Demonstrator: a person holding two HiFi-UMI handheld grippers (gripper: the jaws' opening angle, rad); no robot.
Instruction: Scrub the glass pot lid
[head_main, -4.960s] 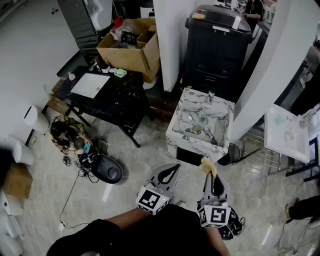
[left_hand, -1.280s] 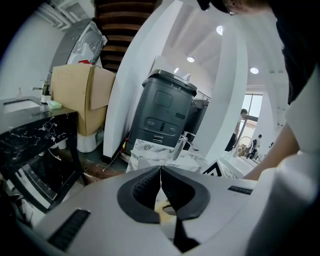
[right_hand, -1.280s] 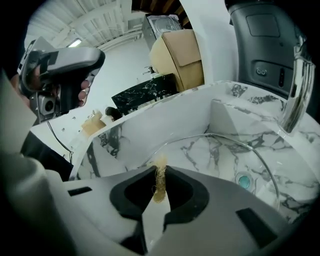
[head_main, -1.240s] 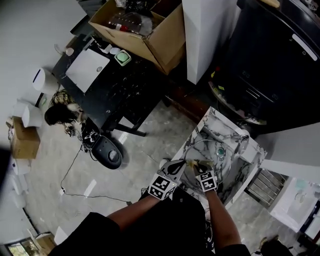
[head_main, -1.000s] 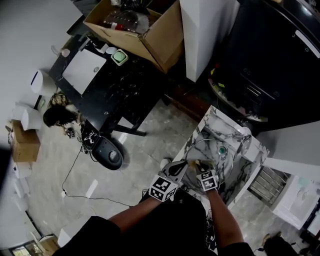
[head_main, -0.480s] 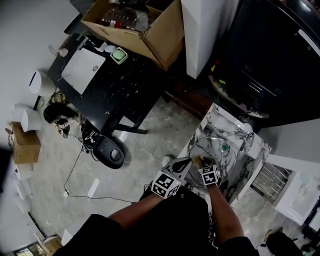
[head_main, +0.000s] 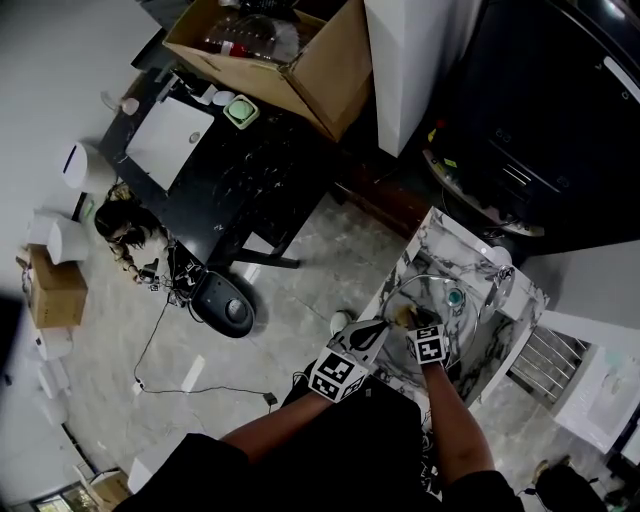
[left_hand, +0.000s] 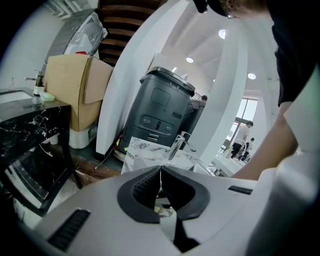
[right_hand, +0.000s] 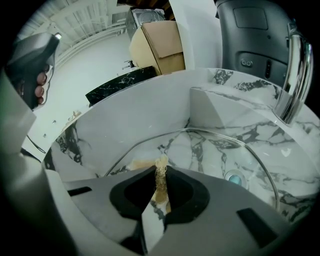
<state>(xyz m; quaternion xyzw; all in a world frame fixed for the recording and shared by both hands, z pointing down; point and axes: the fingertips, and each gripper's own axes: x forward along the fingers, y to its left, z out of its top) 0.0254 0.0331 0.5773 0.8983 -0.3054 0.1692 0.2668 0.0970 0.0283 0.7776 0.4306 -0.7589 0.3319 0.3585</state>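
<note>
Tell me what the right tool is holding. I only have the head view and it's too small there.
Observer: In the right gripper view, the right tool is shut on a thin tan sponge.
Operator: Left tool?
Observer: In the left gripper view, the left tool is shut with nothing in it.
Operator: Where's the lid relative to the sponge?
Observer: The lid lies in the sink. The sponge tip sits at the lid's near rim, but I can't tell whether they touch.
</note>
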